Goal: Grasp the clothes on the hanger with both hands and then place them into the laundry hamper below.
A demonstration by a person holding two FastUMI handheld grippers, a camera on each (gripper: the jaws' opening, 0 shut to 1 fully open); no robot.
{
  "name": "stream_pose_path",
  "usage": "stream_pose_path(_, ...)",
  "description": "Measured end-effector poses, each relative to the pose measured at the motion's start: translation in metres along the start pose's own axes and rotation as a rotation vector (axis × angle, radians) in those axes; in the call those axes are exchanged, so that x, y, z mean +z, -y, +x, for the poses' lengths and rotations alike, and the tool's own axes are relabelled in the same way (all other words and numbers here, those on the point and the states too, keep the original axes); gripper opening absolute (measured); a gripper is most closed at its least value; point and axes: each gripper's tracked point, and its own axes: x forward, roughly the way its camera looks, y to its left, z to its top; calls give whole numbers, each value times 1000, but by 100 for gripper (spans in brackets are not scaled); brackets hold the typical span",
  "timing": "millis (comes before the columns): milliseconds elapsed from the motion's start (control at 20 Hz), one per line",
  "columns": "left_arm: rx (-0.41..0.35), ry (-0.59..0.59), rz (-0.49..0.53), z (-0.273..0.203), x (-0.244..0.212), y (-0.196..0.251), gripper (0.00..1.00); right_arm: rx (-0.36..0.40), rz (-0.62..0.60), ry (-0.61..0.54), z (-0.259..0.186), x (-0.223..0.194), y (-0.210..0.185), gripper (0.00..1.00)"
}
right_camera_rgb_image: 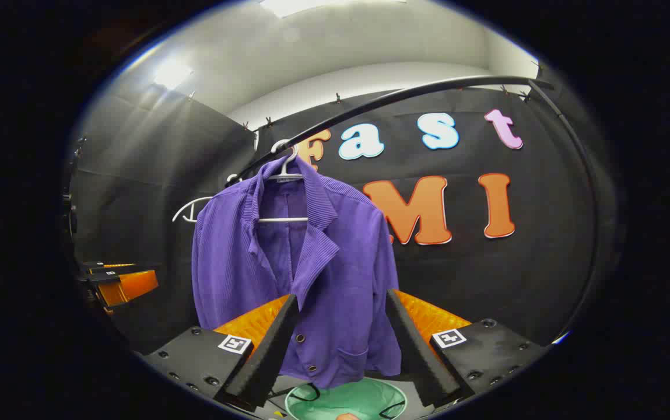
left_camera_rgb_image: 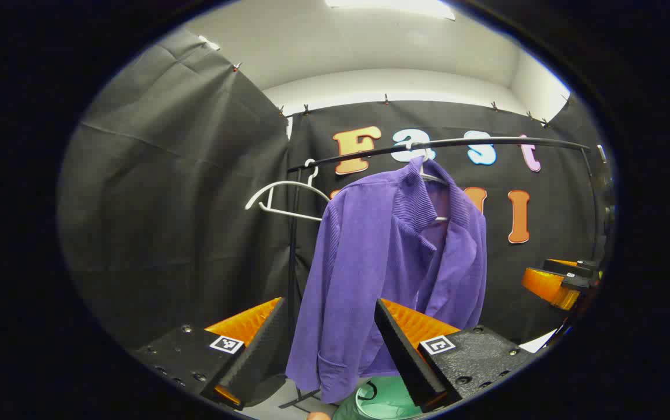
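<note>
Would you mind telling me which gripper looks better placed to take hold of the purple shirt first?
Probably the right gripper: its open fingers frame the purple shirt front squarely, above the green hamper. The left gripper, also open, faces the shirt's sleeve side at an angle.

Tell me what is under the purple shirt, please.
A green laundry hamper stands below the purple shirt. Its rim and handles show; the bottom is not visible.
</note>
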Motion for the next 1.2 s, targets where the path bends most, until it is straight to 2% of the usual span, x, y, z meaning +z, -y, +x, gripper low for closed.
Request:
stream_pose_path(50, -25, 3, -6, 4, 0, 5, 92, -26, -8, 3, -2, 2, 4, 88)
stream_pose_path(100, -55, 1, -14, 10, 0, 12, 92, -52, -11, -1, -3, 2, 8, 100)
stream_pose_path(250, -146, -12, -43, 28, -3, 32, 95, -126, -5, -17, -9, 0, 22, 98)
stream_pose_path(300, -159, -19, -56, 32, -5, 35, 92, -147, -6, -21, -12, -1, 27, 98)
stream_pose_path(450, -183, -33, -79, 35, -9, 44, 95, -174, 0, -23, -19, -1, 33, 97)
stream_pose_path(500, -186, -31, -78, 33, -9, 46, 92, -178, 4, -22, -22, 0, 36, 97)
stream_pose_path(600, -209, -26, -91, 28, -7, 52, 95, -193, 12, -22, -27, -1, 41, 97)
stream_pose_path(650, -220, -26, -102, 25, -6, 56, 92, -194, 18, -24, -31, 1, 44, 97)
stream_pose_path(700, -225, -23, -110, 21, -4, 56, 92, -193, 22, -21, -34, 2, 45, 97)
stream_pose_path(750, -223, -20, -112, 16, -2, 55, 95, -196, 23, -18, -37, 3, 46, 97)
stream_pose_path(800, -217, -14, -108, 12, 0, 54, 92, -195, 21, -14, -40, 5, 47, 97)
stream_pose_path(900, -200, -2, -99, 8, 5, 50, 92, -190, 15, -9, -44, 7, 47, 100)
stream_pose_path(950, -193, -1, -95, 6, 7, 48, 92, -187, 12, -8, -44, 7, 47, 97)
stream_pose_path(1000, -186, -1, -90, 6, 7, 47, 95, -182, 11, -9, -43, 7, 45, 97)
stream_pose_path(1100, -164, 4, -74, 5, 8, 42, 92, -165, 10, -14, -41, 4, 39, 97)
stream_pose_path(1150, -156, 6, -67, 6, 8, 41, 92, -155, 9, -17, -39, 4, 36, 89)
stream_pose_path(1200, -151, 8, -63, 7, 9, 41, 92, -140, 10, -19, -34, 2, 31, 97)
